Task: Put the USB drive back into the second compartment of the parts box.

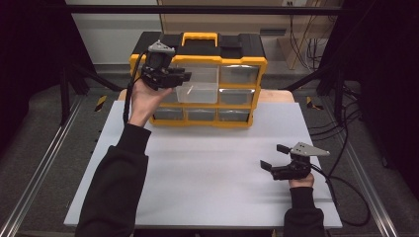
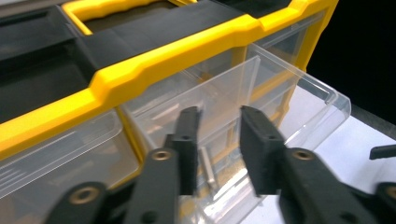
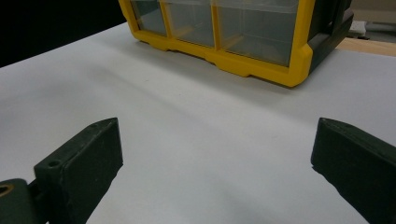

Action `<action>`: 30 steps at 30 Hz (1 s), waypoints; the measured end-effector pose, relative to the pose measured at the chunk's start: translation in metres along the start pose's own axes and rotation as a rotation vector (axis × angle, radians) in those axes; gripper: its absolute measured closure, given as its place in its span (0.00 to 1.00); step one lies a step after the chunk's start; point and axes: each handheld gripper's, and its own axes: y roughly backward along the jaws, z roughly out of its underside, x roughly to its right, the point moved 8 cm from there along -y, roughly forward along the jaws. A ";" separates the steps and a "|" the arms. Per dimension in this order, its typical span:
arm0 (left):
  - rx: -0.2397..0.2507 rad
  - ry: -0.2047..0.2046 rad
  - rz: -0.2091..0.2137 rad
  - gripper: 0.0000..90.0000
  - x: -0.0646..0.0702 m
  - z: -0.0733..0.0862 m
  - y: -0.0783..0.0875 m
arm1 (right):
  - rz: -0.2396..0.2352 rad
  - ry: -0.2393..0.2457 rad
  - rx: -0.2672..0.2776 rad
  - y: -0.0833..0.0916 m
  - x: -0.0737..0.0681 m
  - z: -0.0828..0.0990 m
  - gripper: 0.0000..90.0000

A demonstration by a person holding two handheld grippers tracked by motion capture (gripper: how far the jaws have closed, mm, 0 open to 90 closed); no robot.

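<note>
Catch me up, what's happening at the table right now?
A person holds a gripper in each hand. The left gripper is raised at the yellow organizer, its jaws open above a clear drawer that is pulled out. A small metal pin lies inside that drawer. The right gripper rests open, low over the white table, holding nothing.

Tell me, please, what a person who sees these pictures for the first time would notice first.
The eye goes first to the yellow and black organizer at the far side of the white table, with one clear drawer pulled out of its upper row. The left gripper hovers over that drawer, jaws slightly apart, and a small metal pin lies inside. The right gripper rests wide open near the table's right edge.
</note>
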 end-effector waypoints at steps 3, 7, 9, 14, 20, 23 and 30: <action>0.034 0.003 -0.006 0.61 -0.001 0.003 0.011 | -0.001 0.000 -0.001 0.000 0.000 0.000 0.03; 0.082 0.016 0.011 0.46 -0.003 0.008 0.025 | 0.002 0.001 -0.004 -0.001 0.000 0.001 0.03; 0.099 0.028 0.023 0.39 -0.003 0.012 0.031 | 0.000 0.001 -0.004 -0.001 0.000 0.001 0.03; 0.128 0.022 0.019 0.24 -0.005 0.028 0.044 | 0.000 0.000 -0.005 -0.001 0.000 0.001 0.03; 0.169 0.043 0.043 0.09 -0.006 0.054 0.054 | 0.000 0.000 -0.005 -0.001 0.000 0.001 0.03; 0.180 0.047 0.056 0.05 -0.006 0.072 0.058 | 0.000 0.001 -0.005 -0.001 0.000 0.001 0.03; 0.198 0.061 0.079 0.03 -0.006 0.121 0.062 | -0.001 0.003 -0.006 -0.001 0.000 0.001 0.03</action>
